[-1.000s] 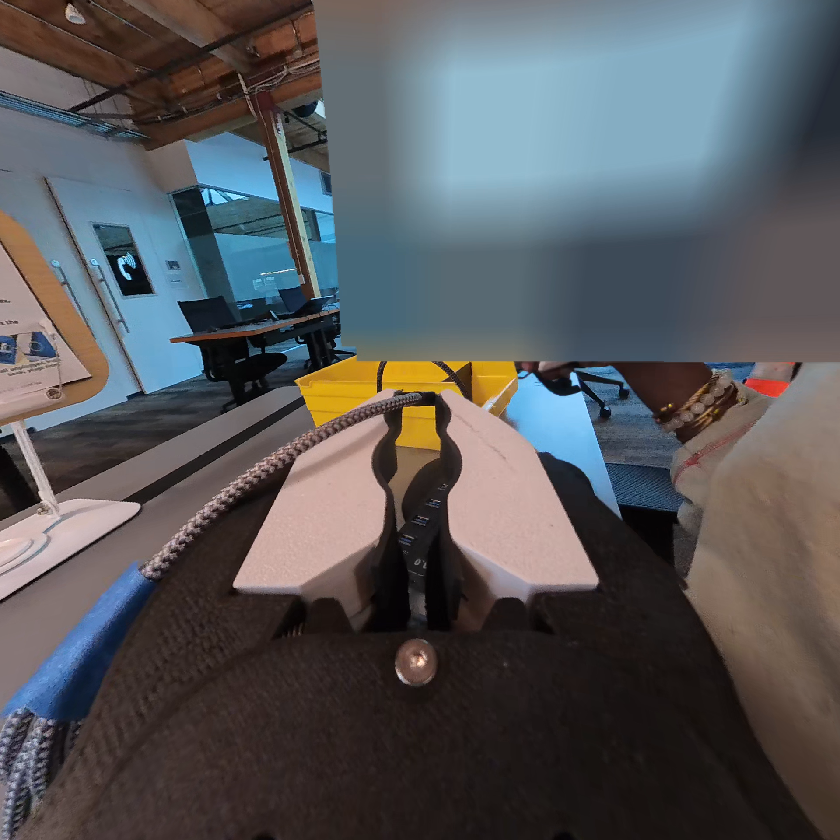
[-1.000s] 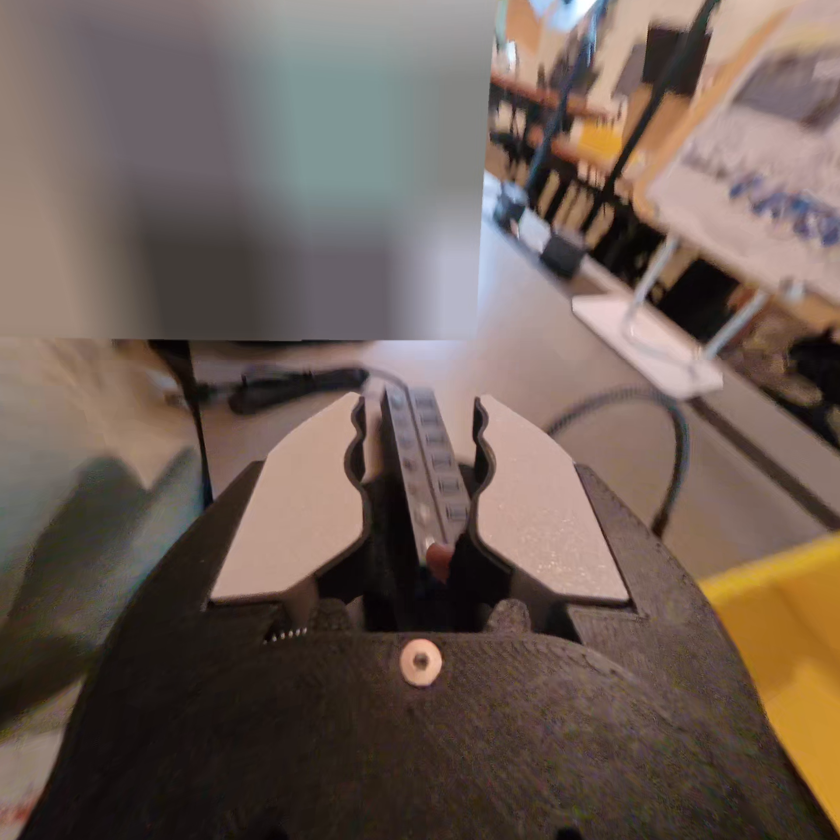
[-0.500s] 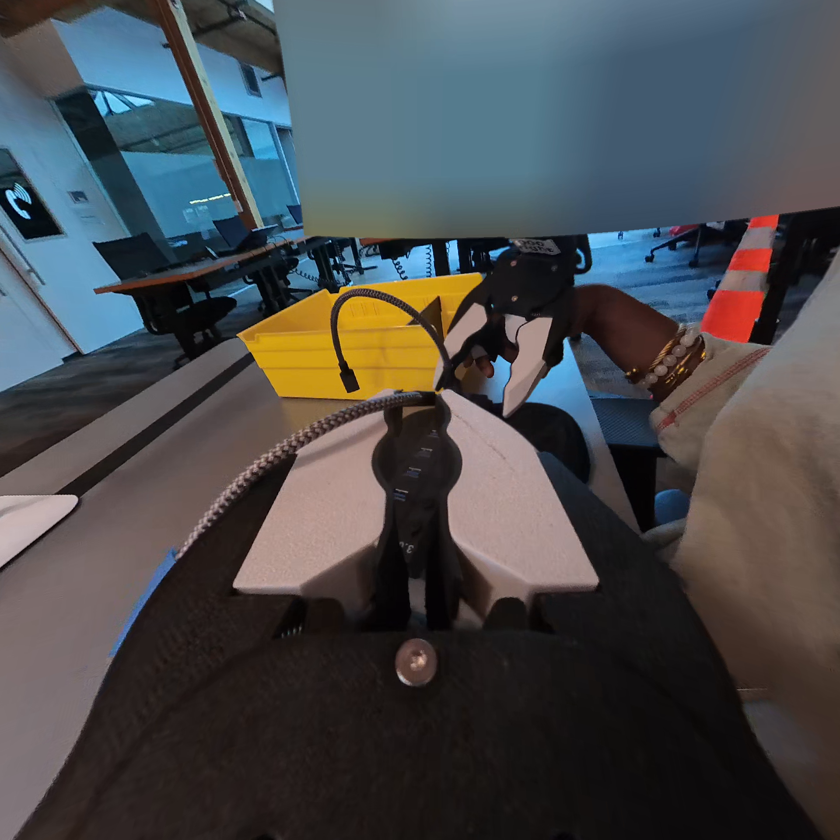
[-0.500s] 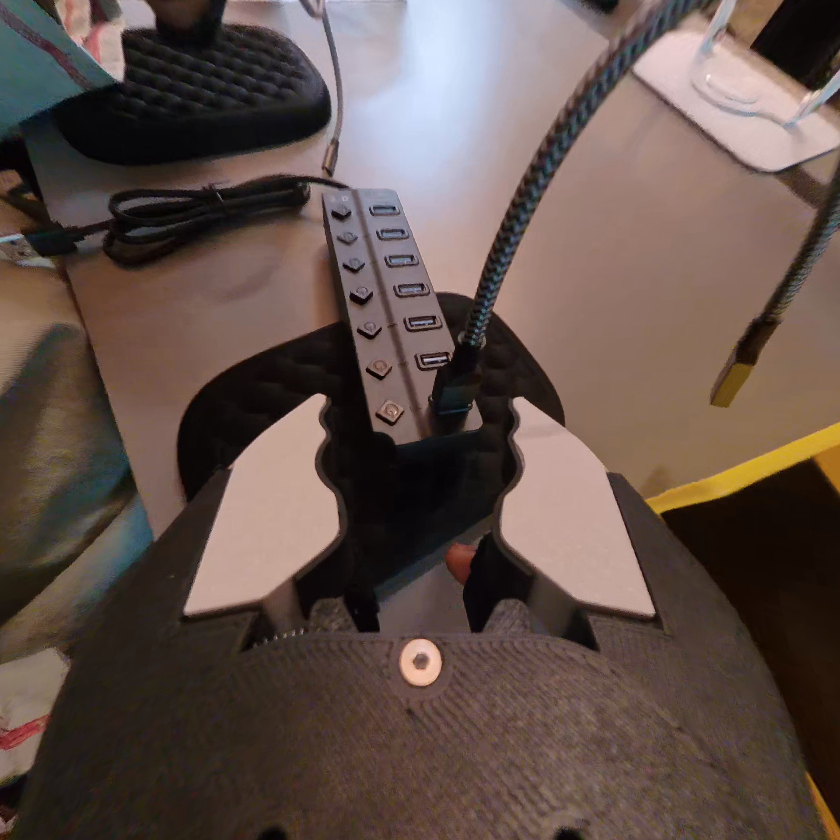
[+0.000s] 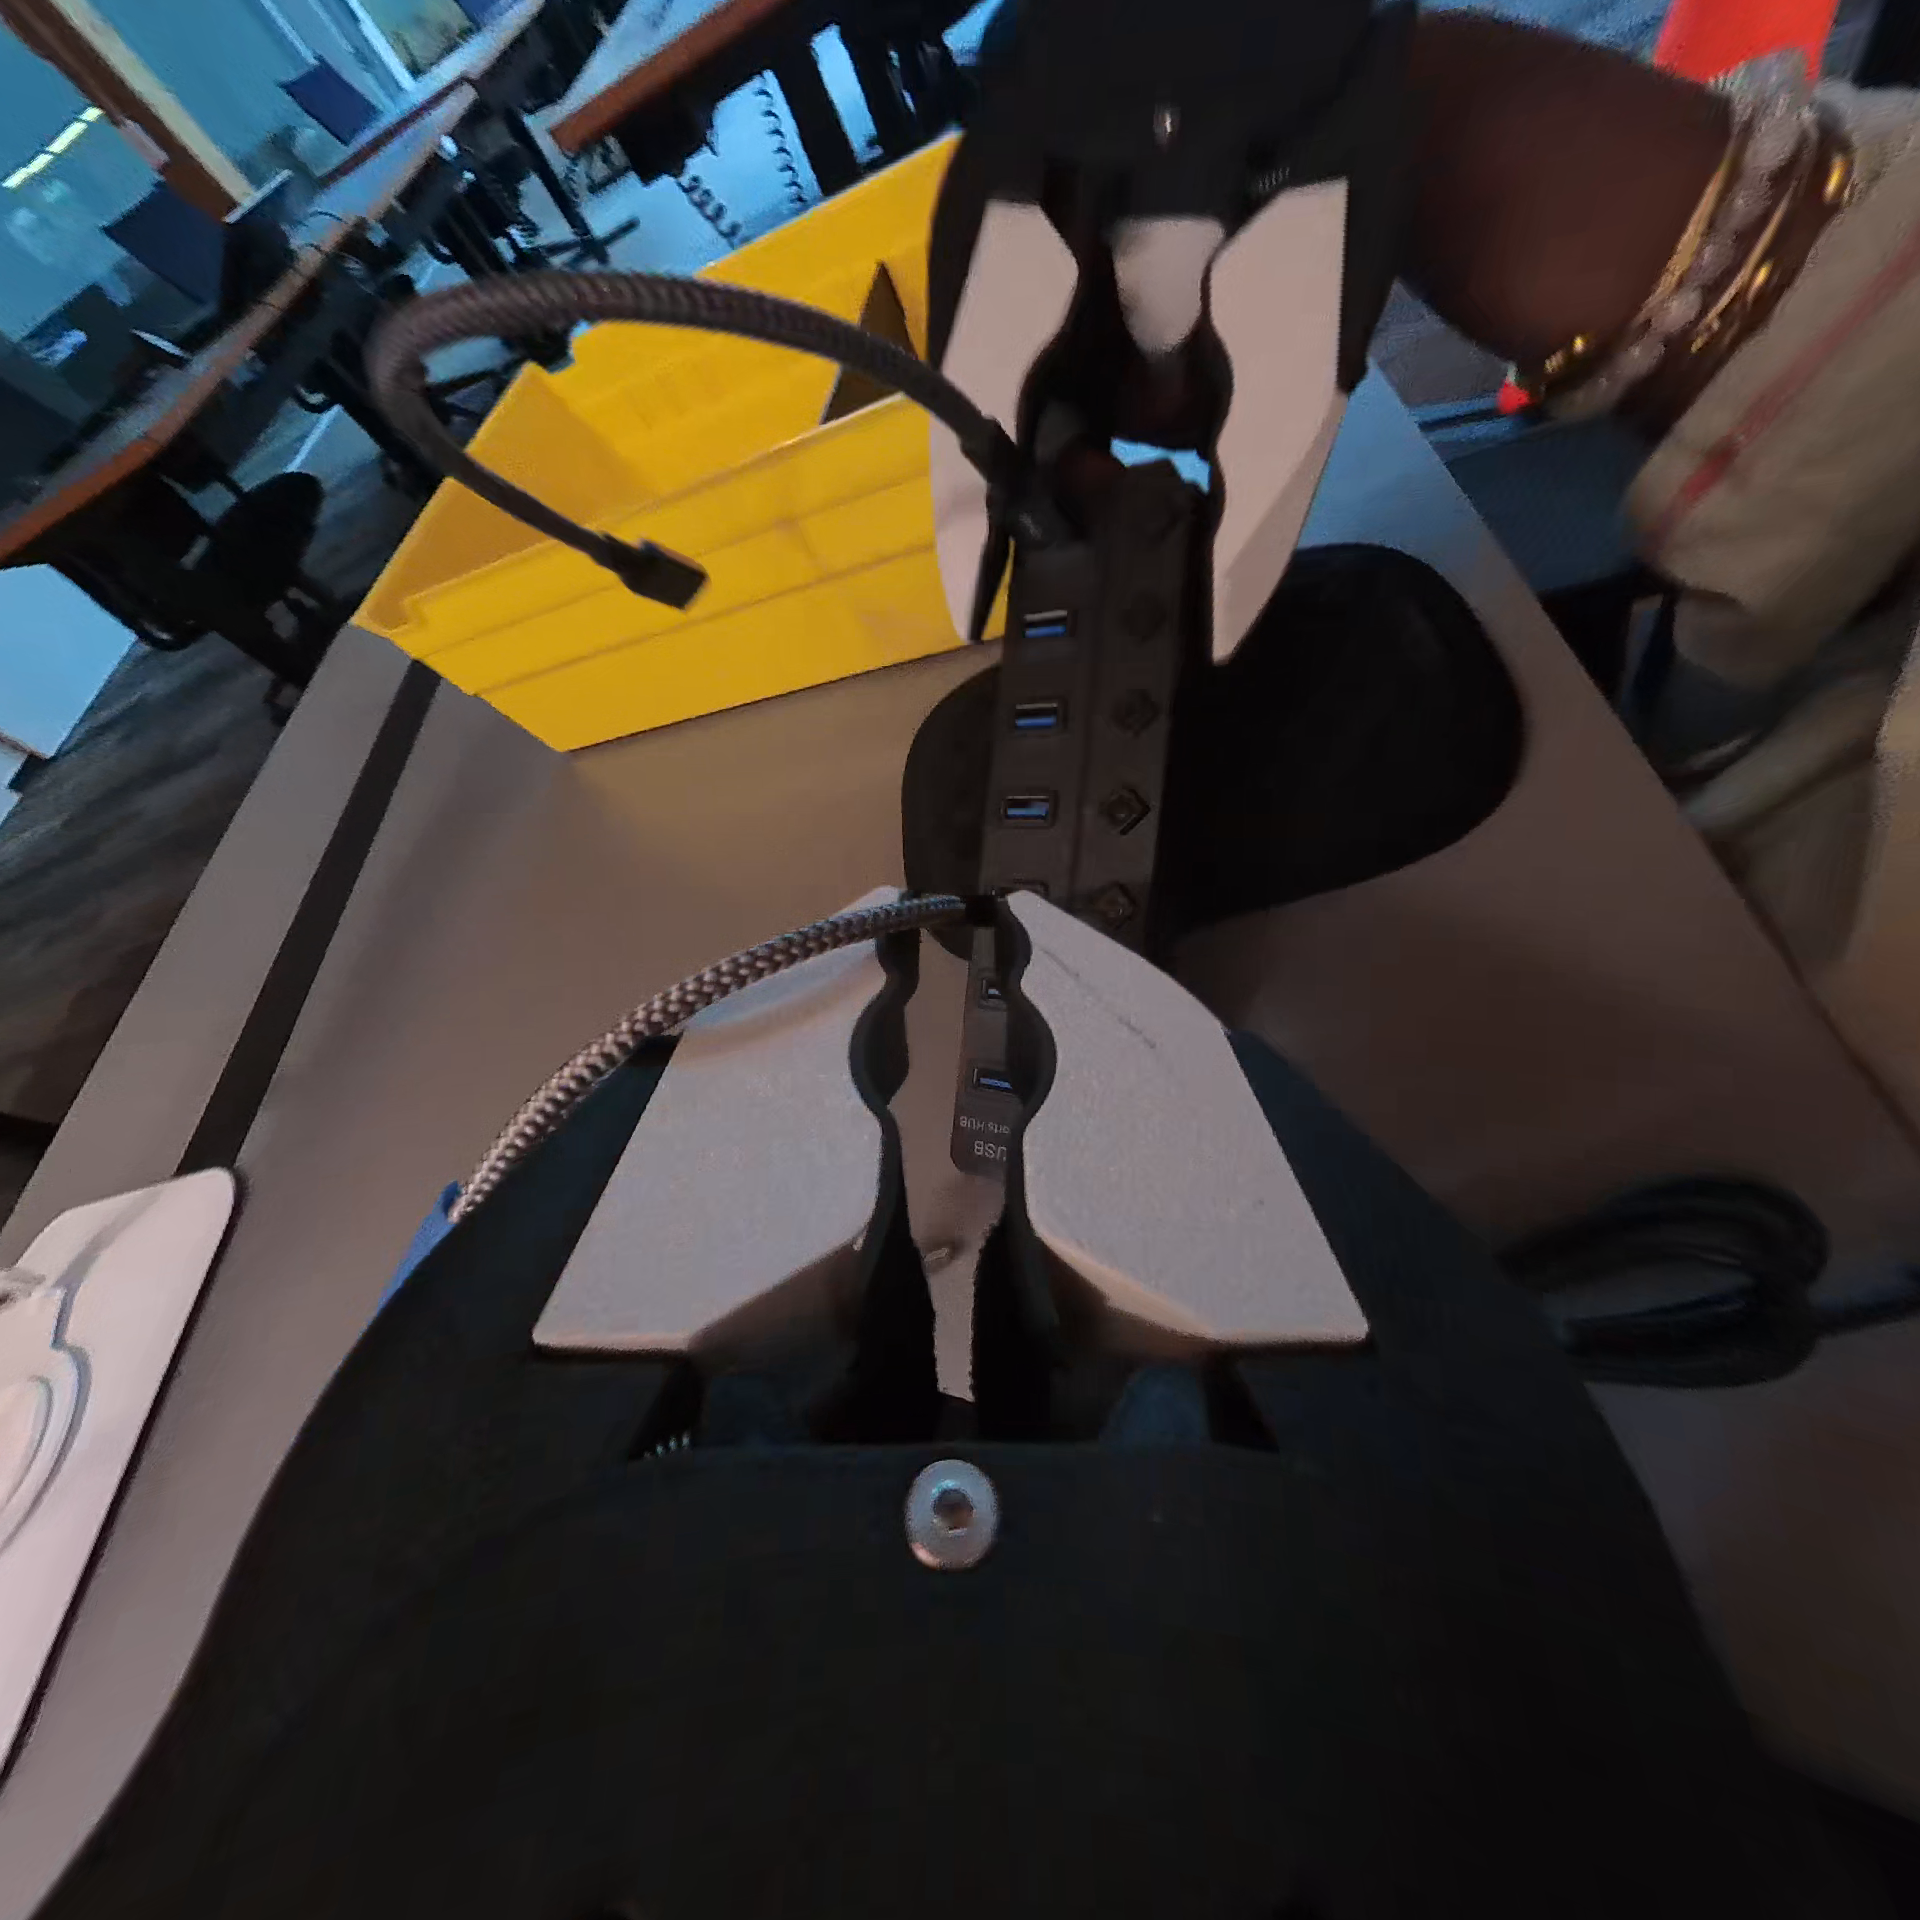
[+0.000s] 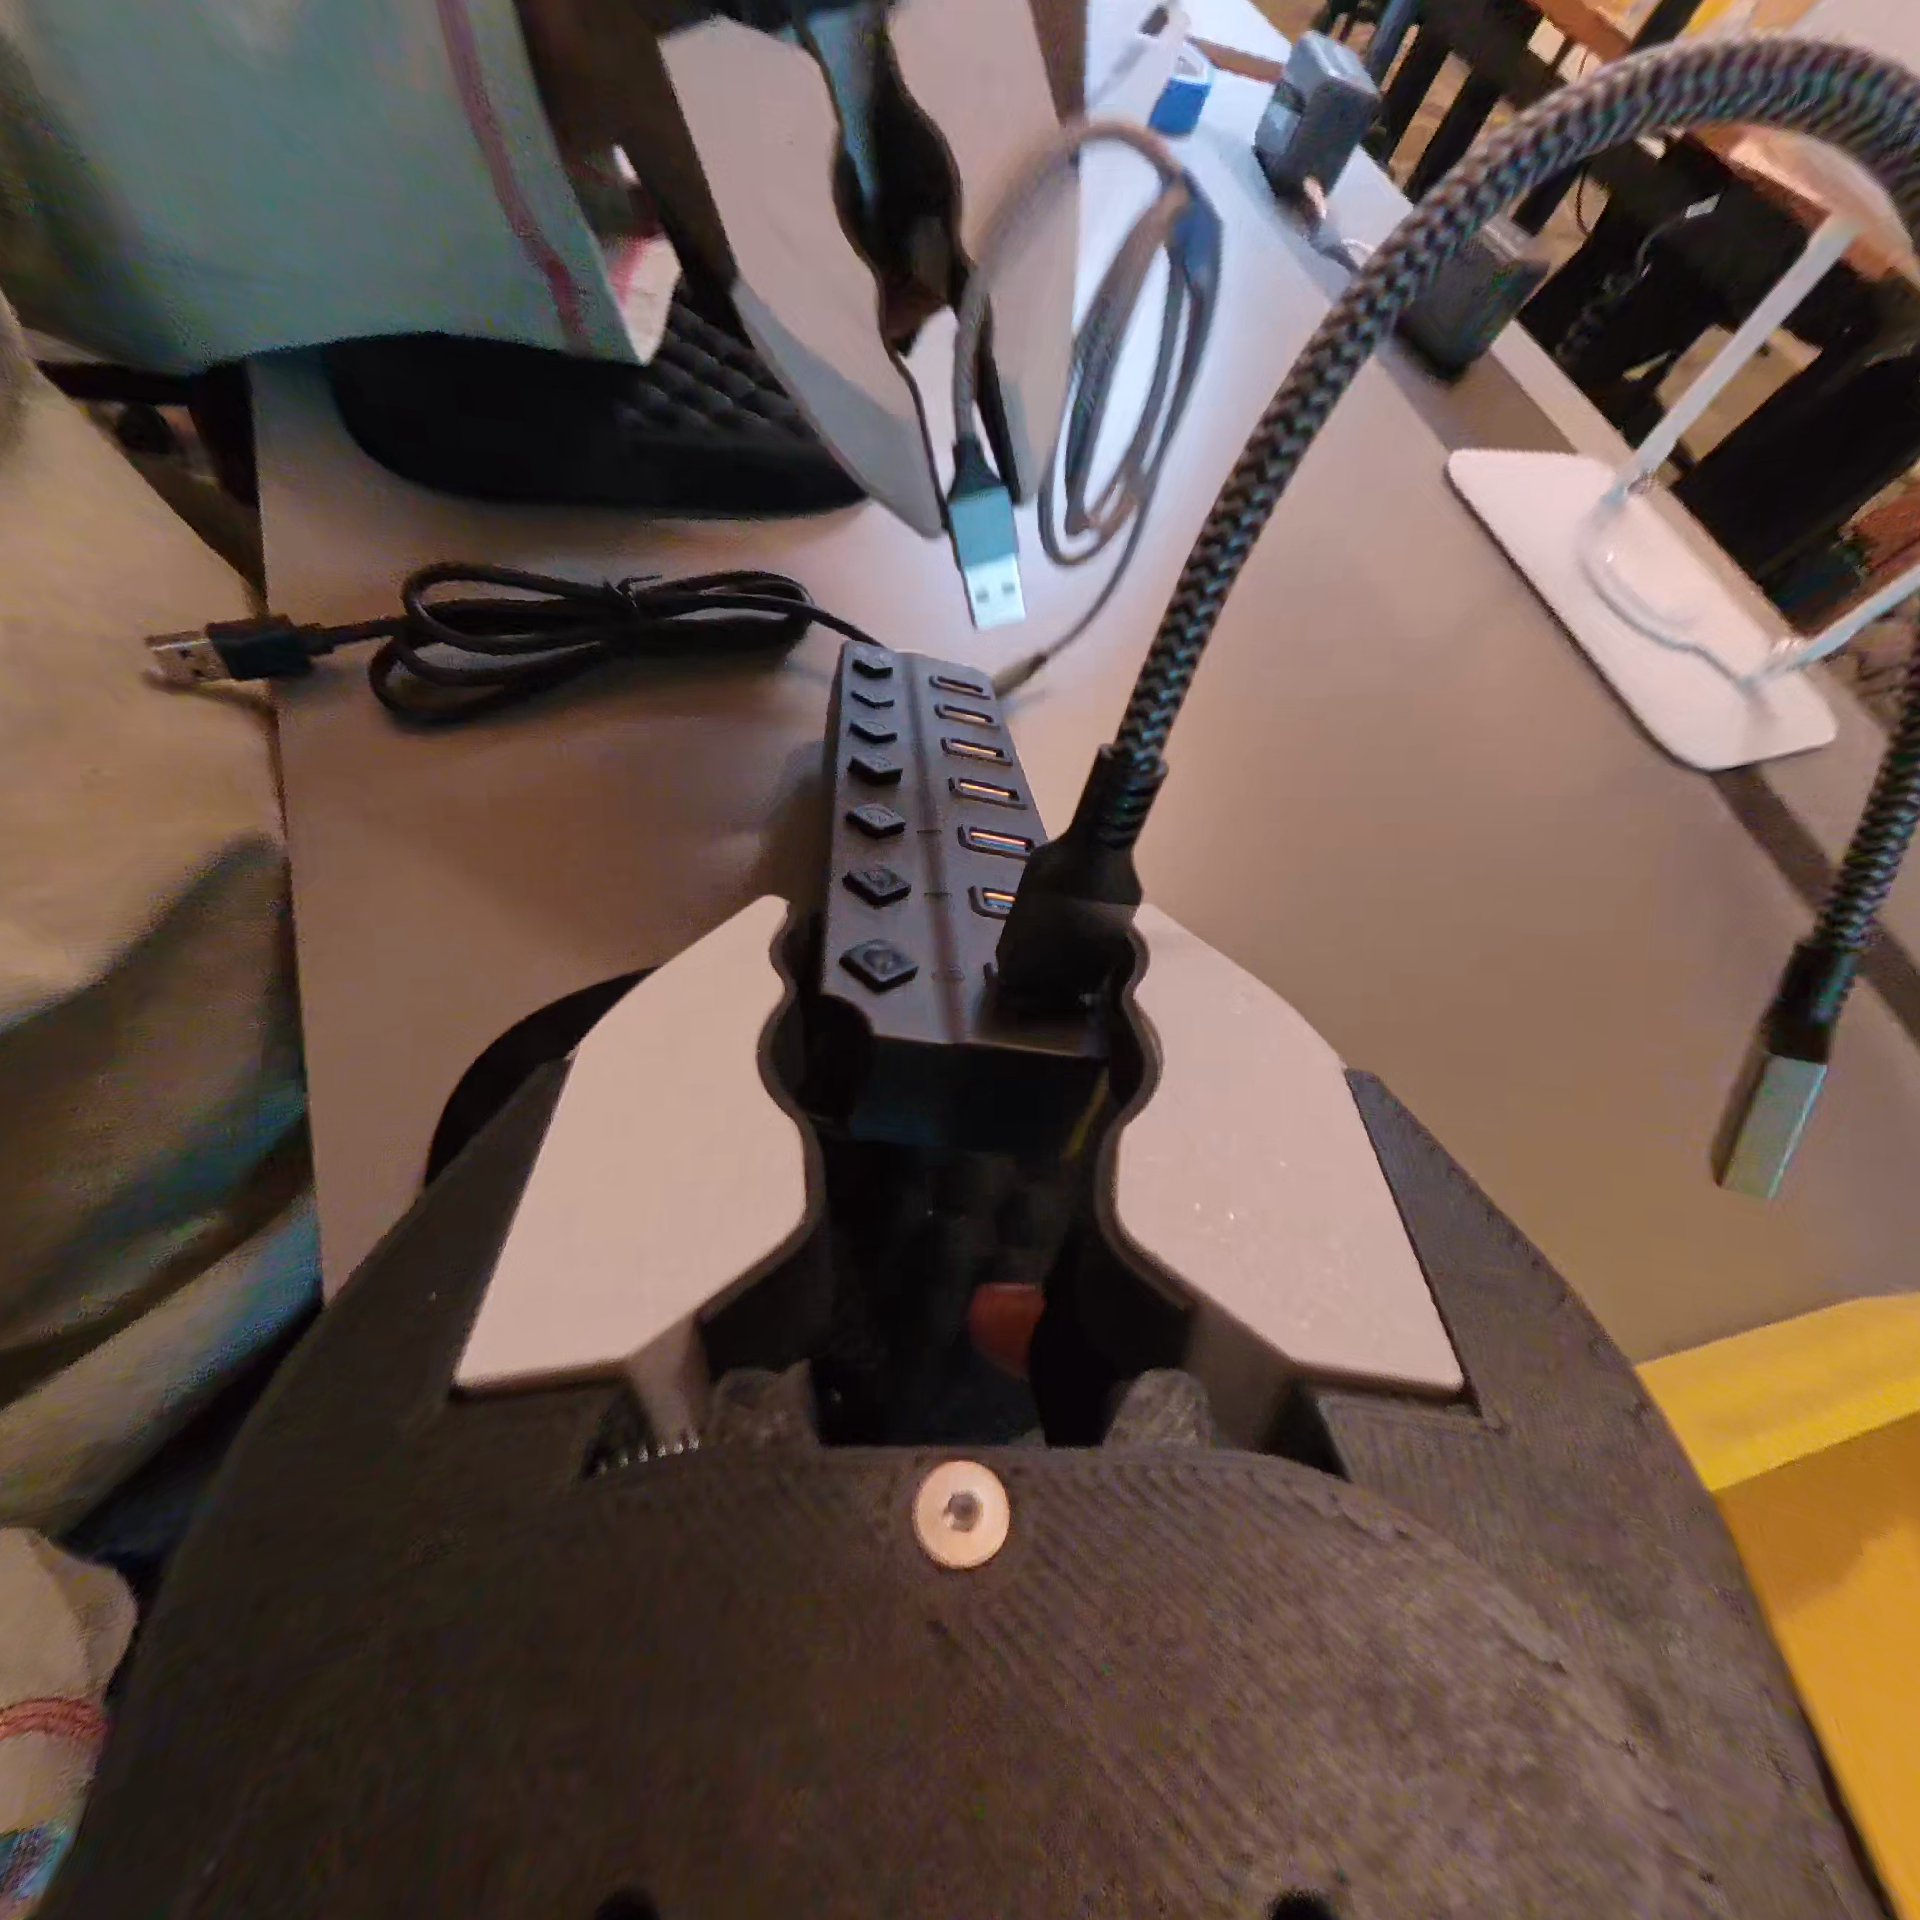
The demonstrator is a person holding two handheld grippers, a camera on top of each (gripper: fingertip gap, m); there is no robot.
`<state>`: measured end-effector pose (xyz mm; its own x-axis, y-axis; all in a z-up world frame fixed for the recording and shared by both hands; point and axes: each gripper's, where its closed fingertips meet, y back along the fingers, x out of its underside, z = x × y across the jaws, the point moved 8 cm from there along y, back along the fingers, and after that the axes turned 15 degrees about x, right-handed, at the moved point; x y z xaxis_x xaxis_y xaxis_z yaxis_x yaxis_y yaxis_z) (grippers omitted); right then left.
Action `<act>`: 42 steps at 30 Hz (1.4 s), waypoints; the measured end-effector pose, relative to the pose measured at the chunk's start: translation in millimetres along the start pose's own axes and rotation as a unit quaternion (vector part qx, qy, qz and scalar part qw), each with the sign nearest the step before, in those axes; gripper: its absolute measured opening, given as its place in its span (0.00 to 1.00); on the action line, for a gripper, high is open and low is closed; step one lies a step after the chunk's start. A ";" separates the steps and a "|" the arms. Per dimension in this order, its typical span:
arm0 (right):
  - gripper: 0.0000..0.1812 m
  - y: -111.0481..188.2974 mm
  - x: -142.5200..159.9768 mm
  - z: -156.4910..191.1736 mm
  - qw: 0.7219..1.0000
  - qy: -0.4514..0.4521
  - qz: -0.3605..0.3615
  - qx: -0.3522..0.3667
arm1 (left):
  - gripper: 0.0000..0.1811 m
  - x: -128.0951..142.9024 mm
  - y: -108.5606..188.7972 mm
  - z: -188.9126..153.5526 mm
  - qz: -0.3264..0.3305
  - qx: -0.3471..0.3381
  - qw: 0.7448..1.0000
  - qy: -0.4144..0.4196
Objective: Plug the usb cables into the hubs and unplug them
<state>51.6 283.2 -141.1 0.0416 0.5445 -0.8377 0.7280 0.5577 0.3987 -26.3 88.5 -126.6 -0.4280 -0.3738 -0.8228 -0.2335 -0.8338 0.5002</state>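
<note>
Where ridged hub (image 6: 940,831) ends, braided cable (image 6: 1288,436).

My right gripper (image 6: 956,997) straddles the hub (image 6: 935,831); a plugged braided cable (image 6: 1299,436) arches over its right side. The left gripper (image 6: 935,447) blocks ahead. Bare table (image 6: 1351,831) lies open rightward, short of the yellow bin (image 6: 1818,1455).

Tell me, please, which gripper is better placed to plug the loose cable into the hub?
Left: the left gripper holds the cable, its plug hanging near the hub's far end; the right gripper is clamped on the hub's near end.
</note>
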 end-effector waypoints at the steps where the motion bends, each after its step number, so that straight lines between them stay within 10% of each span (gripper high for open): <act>1: 0.32 1.5 -4.8 0.6 1.000 0.014 0.000 0.001 | 0.08 -0.7 -2.4 1.4 0.005 0.008 1.000 -0.005; 42: 0.31 -0.4 -3.9 0.5 0.999 0.045 -0.012 -0.009 | 0.08 3.7 -40.2 22.0 -0.065 0.172 0.981 0.062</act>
<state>51.5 280.6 -138.1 -0.0373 0.5844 -0.8106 0.7150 0.5823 0.3869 -37.8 129.6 -143.8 -0.2696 -0.3379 -0.9017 -0.5696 -0.6991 0.4323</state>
